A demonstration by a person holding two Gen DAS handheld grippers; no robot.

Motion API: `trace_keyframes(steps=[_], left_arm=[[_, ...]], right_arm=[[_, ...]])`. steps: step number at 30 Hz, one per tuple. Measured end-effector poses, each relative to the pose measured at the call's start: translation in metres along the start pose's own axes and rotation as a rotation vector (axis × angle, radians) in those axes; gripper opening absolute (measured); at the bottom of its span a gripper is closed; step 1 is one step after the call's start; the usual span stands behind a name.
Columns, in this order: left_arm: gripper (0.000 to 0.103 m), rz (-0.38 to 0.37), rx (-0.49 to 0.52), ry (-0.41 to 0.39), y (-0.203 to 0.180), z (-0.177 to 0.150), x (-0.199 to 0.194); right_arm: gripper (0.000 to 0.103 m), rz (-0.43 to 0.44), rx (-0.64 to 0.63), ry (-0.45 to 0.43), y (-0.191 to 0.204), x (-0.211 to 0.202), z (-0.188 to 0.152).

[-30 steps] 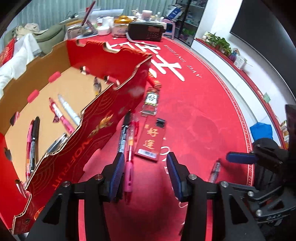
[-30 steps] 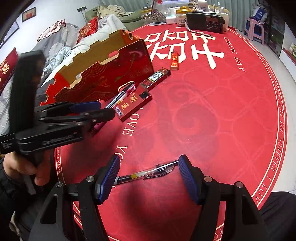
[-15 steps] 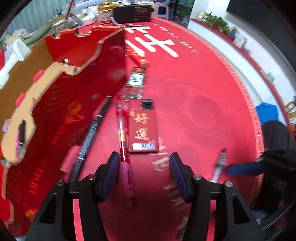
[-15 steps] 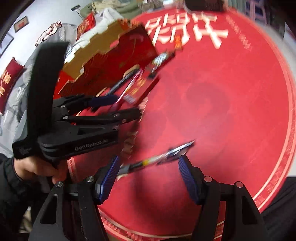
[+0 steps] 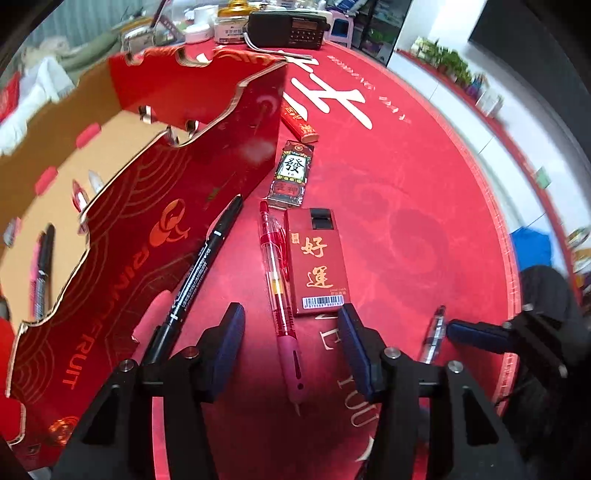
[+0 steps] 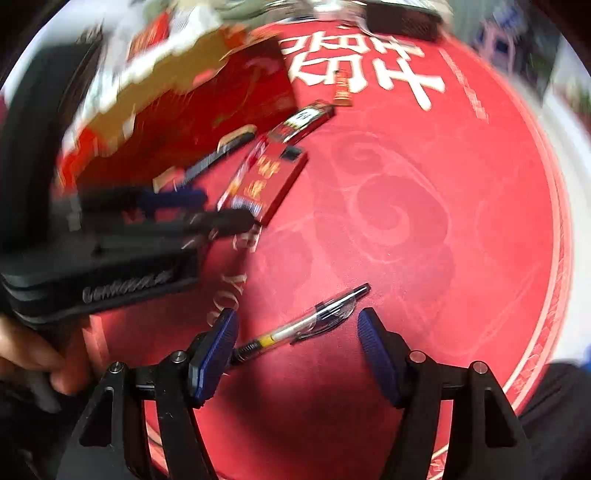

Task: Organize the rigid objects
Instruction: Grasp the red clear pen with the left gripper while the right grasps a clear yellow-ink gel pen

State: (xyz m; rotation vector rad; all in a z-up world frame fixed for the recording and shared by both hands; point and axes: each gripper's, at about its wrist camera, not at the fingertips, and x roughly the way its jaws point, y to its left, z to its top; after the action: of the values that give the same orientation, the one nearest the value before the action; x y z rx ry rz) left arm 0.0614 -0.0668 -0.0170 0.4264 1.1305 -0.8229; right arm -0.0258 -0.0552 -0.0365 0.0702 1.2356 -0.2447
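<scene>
A red and pink pen point(image 5: 279, 291) lies on the red tablecloth point(image 5: 406, 221), its pink grip end between the fingers of my open left gripper point(image 5: 291, 332), untouched by either pad. Beside it lie a black marker point(image 5: 199, 266), a red card box with gold characters point(image 5: 317, 262) and a mahjong-printed box point(image 5: 291, 173). My right gripper point(image 6: 297, 343) stands open over a clear pen point(image 6: 303, 321); the pen's tip end runs close to the left pad point(image 6: 216, 354). The left gripper point(image 6: 166, 221) shows blurred at the left of the right wrist view.
A red cardboard box point(image 5: 155, 206) with several pens inside stands at the left, its wall next to the black marker. A small red tube point(image 5: 299, 123) lies beyond the printed box. A black radio point(image 5: 288, 26) and jars crowd the table's far edge. A hand point(image 6: 37, 365) holds the left gripper.
My left gripper shifted so the pink pen now lies between its fingers instead of beside the left one. My right gripper dropped closer over the clear pen and tilted.
</scene>
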Motion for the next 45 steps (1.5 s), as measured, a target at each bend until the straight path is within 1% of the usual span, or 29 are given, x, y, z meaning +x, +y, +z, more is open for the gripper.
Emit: trace_keyframes(steps=[1, 2, 3, 5, 7, 8, 10, 12, 13, 14, 16, 19, 20, 21, 22, 23, 24, 25, 26, 27, 28, 30, 32, 34, 36, 41, 43, 44, 45], left_arm=[[0.057, 0.017, 0.010, -0.001, -0.003, 0.000, 0.001], [0.058, 0.028, 0.014, -0.004, -0.006, 0.000, 0.003], [0.058, 0.035, 0.013, -0.009, -0.008, 0.000, 0.003], [0.058, 0.032, 0.014, -0.013, -0.008, -0.001, 0.005], [0.059, 0.020, 0.004, -0.008, -0.005, 0.000, 0.005], [0.059, 0.016, -0.003, -0.006, -0.004, 0.000, 0.005], [0.059, 0.015, -0.020, -0.008, -0.005, 0.004, 0.007], [0.060, 0.026, -0.031, -0.009, -0.006, 0.002, 0.006], [0.060, 0.047, -0.016, -0.006, -0.008, 0.001, 0.006], [0.060, 0.060, -0.003, -0.005, -0.011, 0.000, 0.006], [0.062, 0.082, 0.035, -0.003, -0.016, 0.000, 0.007], [0.064, 0.062, 0.059, 0.006, -0.013, 0.000, 0.007], [0.063, 0.061, 0.067, 0.004, -0.013, 0.000, 0.007], [0.063, 0.059, 0.069, 0.003, -0.012, -0.001, 0.006], [0.064, 0.056, 0.073, 0.001, -0.011, -0.002, 0.006], [0.064, 0.056, 0.075, -0.001, -0.011, -0.003, 0.005], [0.064, 0.053, 0.074, -0.007, -0.009, -0.005, 0.004], [0.064, 0.052, 0.073, -0.010, -0.008, -0.006, 0.004], [0.064, 0.051, 0.073, -0.012, -0.007, -0.007, 0.003], [0.064, 0.052, 0.076, -0.007, -0.006, -0.007, 0.003], [0.064, 0.054, 0.076, -0.003, -0.006, -0.006, 0.003], [0.064, 0.058, 0.073, 0.008, -0.006, -0.004, 0.004], [0.065, 0.065, 0.058, 0.008, -0.006, -0.004, 0.004], [0.065, 0.074, 0.034, 0.004, -0.007, -0.003, 0.005], [0.066, 0.082, 0.023, 0.008, -0.007, -0.002, 0.006], [0.069, 0.107, -0.027, 0.015, -0.003, 0.006, 0.009], [0.071, 0.122, -0.053, 0.008, -0.003, 0.008, 0.011], [0.071, 0.123, -0.064, 0.009, -0.003, 0.009, 0.012], [0.069, 0.121, -0.070, 0.012, -0.003, 0.010, 0.012]], right_arm=[[0.062, -0.020, -0.076, -0.026, 0.010, 0.000, -0.002], [0.047, -0.004, -0.124, -0.036, 0.015, -0.002, -0.003], [0.041, 0.001, -0.143, -0.033, 0.015, -0.002, -0.003], [0.037, 0.001, -0.128, -0.032, 0.003, -0.002, -0.002], [0.037, -0.027, -0.070, -0.034, -0.024, -0.001, 0.001], [0.037, -0.027, -0.041, -0.032, -0.040, 0.000, 0.005], [0.037, -0.007, -0.025, -0.039, -0.055, 0.003, 0.017], [0.037, 0.051, 0.038, -0.008, -0.074, 0.002, 0.026], [0.037, 0.115, 0.132, 0.016, -0.085, -0.003, 0.024], [0.037, 0.165, 0.190, 0.027, -0.090, -0.007, 0.020], [0.037, 0.282, 0.283, 0.086, -0.086, -0.012, 0.005], [0.037, 0.371, 0.279, 0.142, -0.065, -0.011, -0.010], [0.037, 0.411, 0.268, 0.160, -0.058, -0.007, -0.012], [0.037, 0.426, 0.262, 0.171, -0.056, -0.003, -0.011], [0.037, 0.425, 0.258, 0.178, -0.052, -0.003, -0.017], [0.037, 0.432, 0.268, 0.143, -0.054, -0.002, -0.014], [0.037, 0.420, 0.271, 0.104, -0.057, -0.001, -0.010], [0.036, 0.329, 0.240, 0.020, -0.061, -0.001, 0.000], [0.036, 0.210, 0.200, -0.022, -0.063, -0.002, 0.006], [0.036, 0.149, 0.182, -0.022, -0.064, -0.002, 0.008], [0.036, 0.146, 0.199, 0.009, -0.069, -0.002, 0.011], [0.037, 0.216, 0.215, 0.034, -0.069, -0.006, 0.007], [0.037, 0.189, 0.130, 0.033, -0.048, -0.017, 0.000], [0.037, 0.187, 0.053, 0.055, -0.022, -0.019, -0.013], [0.037, 0.152, -0.041, 0.094, 0.004, -0.011, -0.024], [0.035, 0.029, -0.121, 0.034, 0.024, -0.005, -0.023], [0.028, 0.016, -0.132, 0.013, 0.023, -0.005, -0.023], [0.017, 0.008, -0.136, 0.005, 0.017, -0.009, -0.025], [0.011, 0.009, -0.140, 0.001, 0.018, -0.005, -0.014]])
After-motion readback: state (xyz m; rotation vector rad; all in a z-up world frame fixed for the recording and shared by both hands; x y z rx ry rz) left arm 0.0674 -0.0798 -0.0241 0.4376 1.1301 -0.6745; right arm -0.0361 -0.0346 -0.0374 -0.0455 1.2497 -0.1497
